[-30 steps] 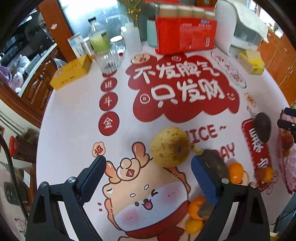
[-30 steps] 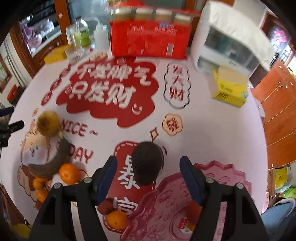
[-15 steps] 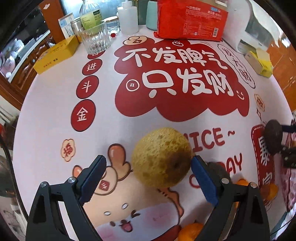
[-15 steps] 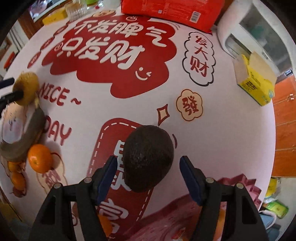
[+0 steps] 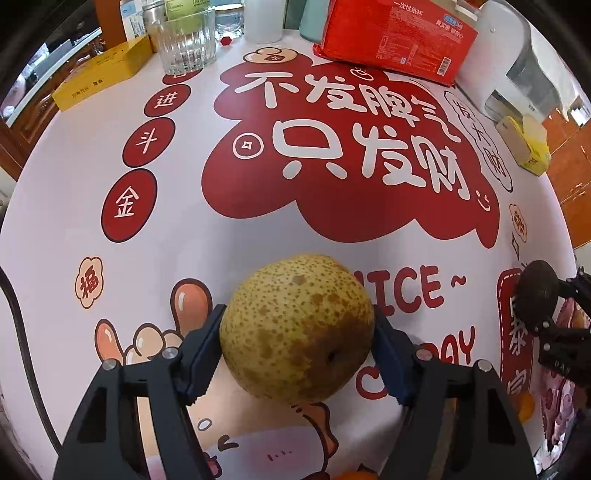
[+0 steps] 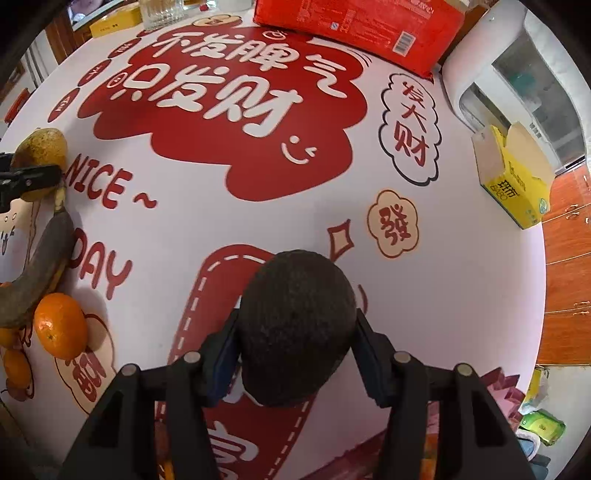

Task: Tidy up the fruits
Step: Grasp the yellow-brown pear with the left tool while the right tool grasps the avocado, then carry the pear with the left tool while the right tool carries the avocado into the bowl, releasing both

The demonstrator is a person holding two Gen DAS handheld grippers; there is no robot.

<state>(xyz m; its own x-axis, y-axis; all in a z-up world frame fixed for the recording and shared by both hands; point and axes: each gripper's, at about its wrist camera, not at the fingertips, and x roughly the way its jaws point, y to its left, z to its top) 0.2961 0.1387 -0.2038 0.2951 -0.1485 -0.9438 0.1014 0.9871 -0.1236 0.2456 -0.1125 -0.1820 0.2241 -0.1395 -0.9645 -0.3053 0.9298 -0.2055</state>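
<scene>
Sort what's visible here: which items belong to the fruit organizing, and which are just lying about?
Job: pear between left gripper pads; avocado in right gripper; banana; orange.
Lying about: red pack, glass, yellow box.

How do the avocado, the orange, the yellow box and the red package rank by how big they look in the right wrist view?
1. Red package, cut off by the top edge.
2. Avocado, swollen by nearness to the camera.
3. Yellow box.
4. Orange.
The top two look close, so their order is unsure; true sizes surely differ.
</scene>
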